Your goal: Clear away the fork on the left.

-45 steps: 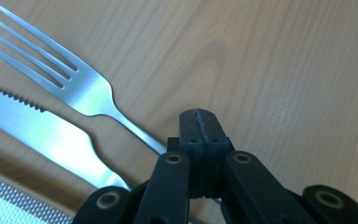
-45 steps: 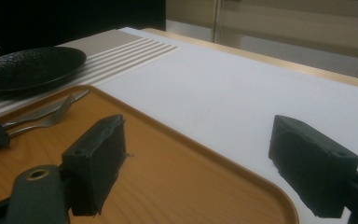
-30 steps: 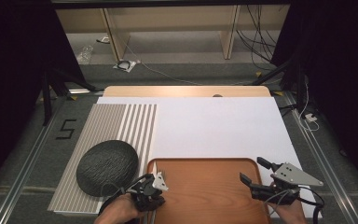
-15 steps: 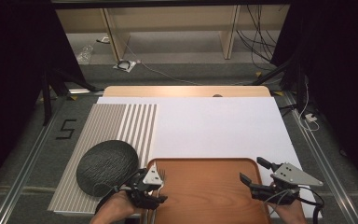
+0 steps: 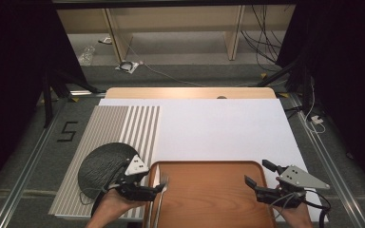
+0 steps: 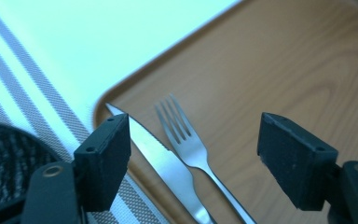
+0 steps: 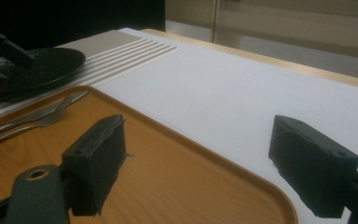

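From the high view, the wooden tray sits at the bottom centre of the frame, on the near edge of the white sheet. The left gripper hangs over the tray's left rim, in the lower left of the frame, its jaws wide apart after having just been opening, with nothing pinched between them. Right below its tips lie the fork and the knife, side by side along the tray's left edge, tines and blade tip pointing up the frame. The dark plate rests on the striped mat just left of the tray. In the lower right, the right gripper hovers over the tray's right rim, jaws spread and empty.

In the left gripper view, the two black jaws stand far apart at the lower left and lower right. The fork and knife lie flat on the tray between them, nearly touching each other, neither pressed by a pad.

In the right gripper view, the jaws gape wide over the tray's corner with nothing between them. The fork and knife show at the left edge, the plate at the upper left.
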Action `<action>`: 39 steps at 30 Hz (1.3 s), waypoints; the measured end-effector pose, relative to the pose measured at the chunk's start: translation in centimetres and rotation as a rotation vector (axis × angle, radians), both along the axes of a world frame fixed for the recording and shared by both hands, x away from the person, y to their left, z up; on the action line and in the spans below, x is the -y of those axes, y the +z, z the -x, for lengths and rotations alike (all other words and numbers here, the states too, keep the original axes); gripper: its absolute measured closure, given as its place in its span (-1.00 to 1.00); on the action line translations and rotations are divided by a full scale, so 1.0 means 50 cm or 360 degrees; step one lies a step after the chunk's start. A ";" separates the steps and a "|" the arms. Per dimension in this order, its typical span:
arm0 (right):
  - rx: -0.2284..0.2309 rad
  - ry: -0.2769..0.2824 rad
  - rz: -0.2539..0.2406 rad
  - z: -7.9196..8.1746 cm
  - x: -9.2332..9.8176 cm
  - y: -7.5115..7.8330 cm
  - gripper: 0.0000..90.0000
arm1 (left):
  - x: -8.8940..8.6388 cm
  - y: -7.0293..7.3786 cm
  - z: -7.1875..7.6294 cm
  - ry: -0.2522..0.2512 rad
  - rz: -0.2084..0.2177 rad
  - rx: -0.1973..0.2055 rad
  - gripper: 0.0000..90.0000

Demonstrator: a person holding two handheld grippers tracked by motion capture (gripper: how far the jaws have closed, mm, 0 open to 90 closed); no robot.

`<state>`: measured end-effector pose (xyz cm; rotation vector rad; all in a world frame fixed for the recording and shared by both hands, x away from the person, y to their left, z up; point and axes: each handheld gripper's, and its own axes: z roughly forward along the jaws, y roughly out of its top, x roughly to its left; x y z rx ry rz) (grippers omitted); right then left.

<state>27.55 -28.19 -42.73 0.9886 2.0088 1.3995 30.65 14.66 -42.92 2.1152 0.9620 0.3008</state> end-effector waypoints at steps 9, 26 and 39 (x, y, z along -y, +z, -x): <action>-0.0001 0.0000 0.0002 0.001 0.000 0.000 -0.56 | -0.040 0.015 0.002 0.0145 0.0191 0.0141 -0.54; 0.0005 -0.0002 0.0000 0.000 0.000 0.000 -0.56 | -0.116 0.008 0.005 0.0481 0.0407 0.0138 -0.53; 0.0002 -0.0001 0.0004 0.001 0.000 0.000 -0.56 | -0.156 -0.004 0.017 0.0635 0.0467 0.0093 -0.53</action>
